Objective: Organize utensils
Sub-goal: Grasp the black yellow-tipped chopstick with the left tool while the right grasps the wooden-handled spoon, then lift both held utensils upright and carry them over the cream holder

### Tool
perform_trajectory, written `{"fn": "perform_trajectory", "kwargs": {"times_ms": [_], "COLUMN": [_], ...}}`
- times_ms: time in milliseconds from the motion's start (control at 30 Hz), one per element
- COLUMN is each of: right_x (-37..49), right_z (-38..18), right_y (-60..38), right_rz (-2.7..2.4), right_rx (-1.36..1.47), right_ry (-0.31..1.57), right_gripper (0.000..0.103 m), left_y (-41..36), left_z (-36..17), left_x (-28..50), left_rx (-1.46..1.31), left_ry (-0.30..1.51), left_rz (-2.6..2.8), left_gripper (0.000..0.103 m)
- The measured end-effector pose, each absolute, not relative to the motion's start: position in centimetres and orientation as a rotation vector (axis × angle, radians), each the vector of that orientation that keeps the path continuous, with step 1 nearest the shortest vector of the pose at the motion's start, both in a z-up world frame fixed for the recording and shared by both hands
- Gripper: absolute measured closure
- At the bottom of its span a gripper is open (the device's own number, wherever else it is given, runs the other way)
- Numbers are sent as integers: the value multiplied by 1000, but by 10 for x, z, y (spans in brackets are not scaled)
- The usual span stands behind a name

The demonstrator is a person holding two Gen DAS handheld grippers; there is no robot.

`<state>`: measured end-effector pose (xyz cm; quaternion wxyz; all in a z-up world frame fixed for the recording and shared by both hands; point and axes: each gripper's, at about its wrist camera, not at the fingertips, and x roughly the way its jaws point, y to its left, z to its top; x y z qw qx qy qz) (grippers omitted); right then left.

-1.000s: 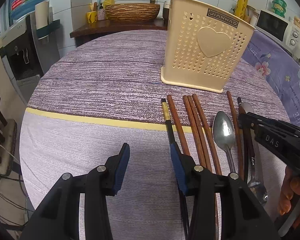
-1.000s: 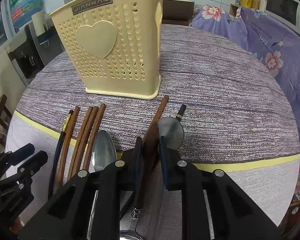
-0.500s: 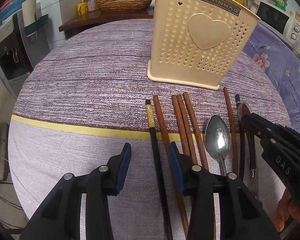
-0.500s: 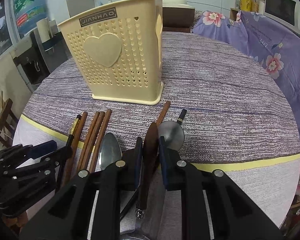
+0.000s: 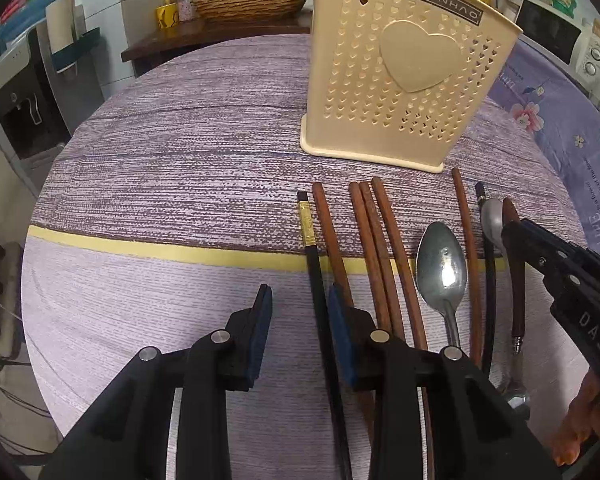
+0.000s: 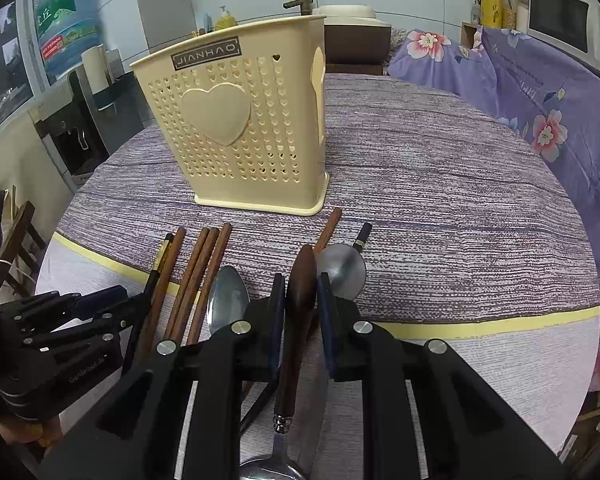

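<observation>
Picking-up step: the right tongs (image 6: 302, 300) grip the wooden-handled spoon (image 6: 300, 280); the left tongs (image 5: 298, 312) are closing around the black chopstick (image 5: 318, 280), not yet pressing. Next, lift both into the holder (image 6: 236, 128).

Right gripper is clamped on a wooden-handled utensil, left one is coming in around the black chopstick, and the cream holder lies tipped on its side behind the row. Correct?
One error: the cream holder stands upright on its base, as the right wrist view shows. The right gripper does clamp the wooden-handled utensil, and the left gripper has its jaws closing around the black chopstick, not yet pinching it.
</observation>
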<state>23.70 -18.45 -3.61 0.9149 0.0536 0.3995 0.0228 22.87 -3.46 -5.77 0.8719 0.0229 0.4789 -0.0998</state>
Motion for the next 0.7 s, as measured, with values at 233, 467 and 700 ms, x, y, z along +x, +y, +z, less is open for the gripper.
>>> {"fn": "perform_trajectory", "kwargs": {"times_ms": [233, 467, 700], "right_x": [232, 229, 220], "right_z": [-32, -27, -22], "right_y": [-183, -185, -187], "right_rz": [55, 78, 103], "right_rx": [120, 144, 145], "right_ry": [809, 800, 763], "right_gripper": [86, 86, 86], "left_y": [-44, -46, -42], "left_z": [-57, -56, -55], "left_x": [251, 274, 276], "left_rx": [82, 76, 34], "left_ry": [1011, 1021, 1010], "left_rz": [-198, -167, -167], "left_gripper": [74, 94, 95]}}
